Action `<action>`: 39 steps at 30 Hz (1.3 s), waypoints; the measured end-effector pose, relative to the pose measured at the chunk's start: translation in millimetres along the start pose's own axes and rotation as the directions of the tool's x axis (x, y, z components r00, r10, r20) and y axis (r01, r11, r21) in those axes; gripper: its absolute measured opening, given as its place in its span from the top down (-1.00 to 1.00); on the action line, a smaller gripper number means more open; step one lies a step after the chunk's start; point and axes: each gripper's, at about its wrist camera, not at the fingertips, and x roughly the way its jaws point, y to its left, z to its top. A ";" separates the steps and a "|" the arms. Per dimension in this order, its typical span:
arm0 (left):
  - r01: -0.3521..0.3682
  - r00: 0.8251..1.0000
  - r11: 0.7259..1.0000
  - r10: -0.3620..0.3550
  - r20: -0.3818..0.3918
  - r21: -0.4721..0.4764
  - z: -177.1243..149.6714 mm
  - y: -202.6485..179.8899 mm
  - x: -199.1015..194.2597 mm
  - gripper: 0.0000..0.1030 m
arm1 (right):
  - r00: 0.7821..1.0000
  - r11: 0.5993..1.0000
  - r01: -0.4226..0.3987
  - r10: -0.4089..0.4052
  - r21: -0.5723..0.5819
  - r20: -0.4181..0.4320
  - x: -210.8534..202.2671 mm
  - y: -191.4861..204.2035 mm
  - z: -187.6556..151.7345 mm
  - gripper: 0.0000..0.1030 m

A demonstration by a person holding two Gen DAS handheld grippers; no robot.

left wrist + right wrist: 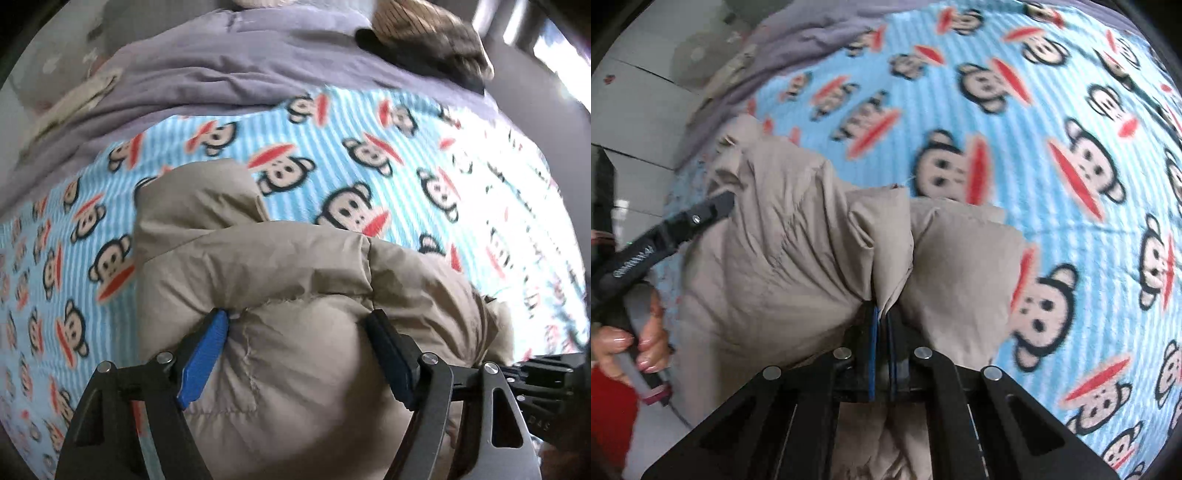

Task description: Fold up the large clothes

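Now the beige padded jacket [280, 280] lies in a bunched heap on a bed covered by a blue striped blanket [332, 166] with monkey faces, and both claws are on it. The right claw [882, 317] is fully closed on a thin fold of the jacket: its two blue-edged pads stand together with a pinched ridge of cloth rising from between them, so this side of the garment is already secured. The left claw [295, 332] is still wide; its blue pad sits at one side of a puffy bulge and the dark pad at the other, both touching or almost touching the cloth, but I do not see it squeezed, so I judge it as open around the jacket and not yet gripping. In the right wrist view the left claw comes in from the left edge, and the hand [635, 332] that carries it holds the handle. I think the two claws are placed apart on the jacket so that one edge can be lifted and stretched evenly before it is laid over for a fold. The padding is thick and slippery, so a wide bite may slide off; a thinner seam would hold better. Behind the blanket lies a grey sheet [221, 74], rumpled.
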 end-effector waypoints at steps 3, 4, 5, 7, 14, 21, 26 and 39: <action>-0.030 0.999 0.999 0.030 -0.016 0.023 1.7 -9.9 8.3 -0.53 | 1.000 0.999 0.017 -0.017 0.032 -0.002 6.1 -11.9 -0.3 0.92; -0.033 0.999 0.999 0.034 -0.020 0.024 2.0 -10.2 7.7 -0.53 | 1.000 0.999 0.019 -0.019 0.035 -0.001 8.2 -14.5 -0.1 0.92; -0.030 0.999 0.999 0.031 -0.018 0.023 1.4 -9.2 2.2 -0.53 | 1.000 0.999 0.020 -0.020 0.035 0.000 8.7 -15.5 -1.0 0.92; -0.011 1.000 1.000 0.011 -0.012 0.023 -3.0 -5.5 -10.1 -0.53 | 1.000 0.999 0.027 -0.027 0.032 0.002 9.0 -14.6 -3.0 0.93; 0.117 0.993 0.993 -0.117 0.005 -0.021 -82.5 30.6 -79.1 -0.53 | 0.999 0.999 0.040 -0.040 0.035 0.007 12.8 -18.6 -19.6 1.00; 0.113 0.990 0.991 -0.119 -0.082 -0.065 -164.0 27.2 -65.3 -0.63 | 0.998 0.997 0.062 -0.063 0.039 0.012 15.3 -15.7 -22.4 0.99; 0.117 0.988 0.988 -0.127 -0.087 -0.105 -167.3 33.6 -60.6 -0.63 | 0.995 0.995 0.096 -0.097 0.041 0.016 -12.3 0.1 -32.4 0.96; 0.104 0.987 0.988 -0.116 -0.106 -0.111 -171.3 32.6 -46.2 -0.80 | 0.973 0.974 0.223 -0.224 -0.027 -0.060 5.0 26.2 -105.3 0.87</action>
